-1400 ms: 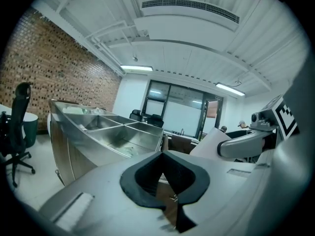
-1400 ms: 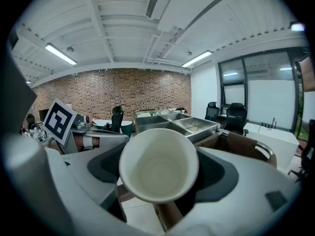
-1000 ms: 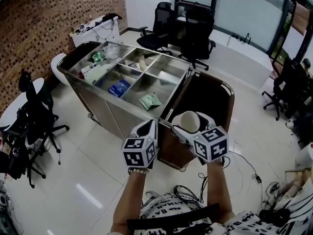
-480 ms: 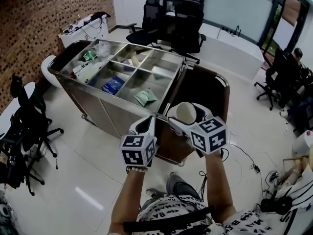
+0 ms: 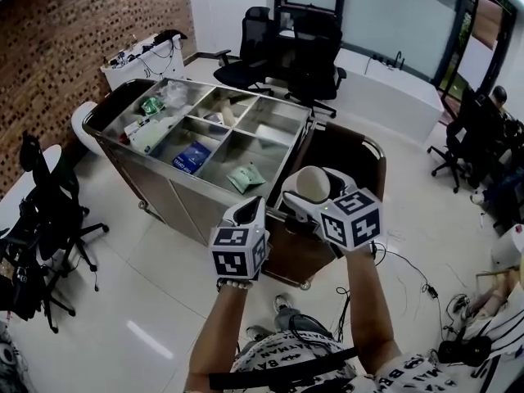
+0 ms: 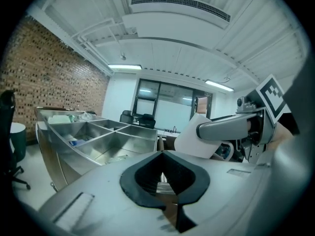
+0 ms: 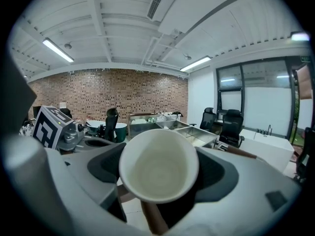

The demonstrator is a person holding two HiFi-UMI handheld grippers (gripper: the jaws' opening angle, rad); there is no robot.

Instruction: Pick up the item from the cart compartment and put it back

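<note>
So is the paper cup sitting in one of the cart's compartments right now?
No, the paper cup is gripped between the fingers of the right gripper, up in the air outside the cart.

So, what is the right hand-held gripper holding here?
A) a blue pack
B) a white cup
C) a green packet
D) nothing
B: the right hand-held gripper is closed on a white cup, its open mouth facing that gripper's camera.
</note>
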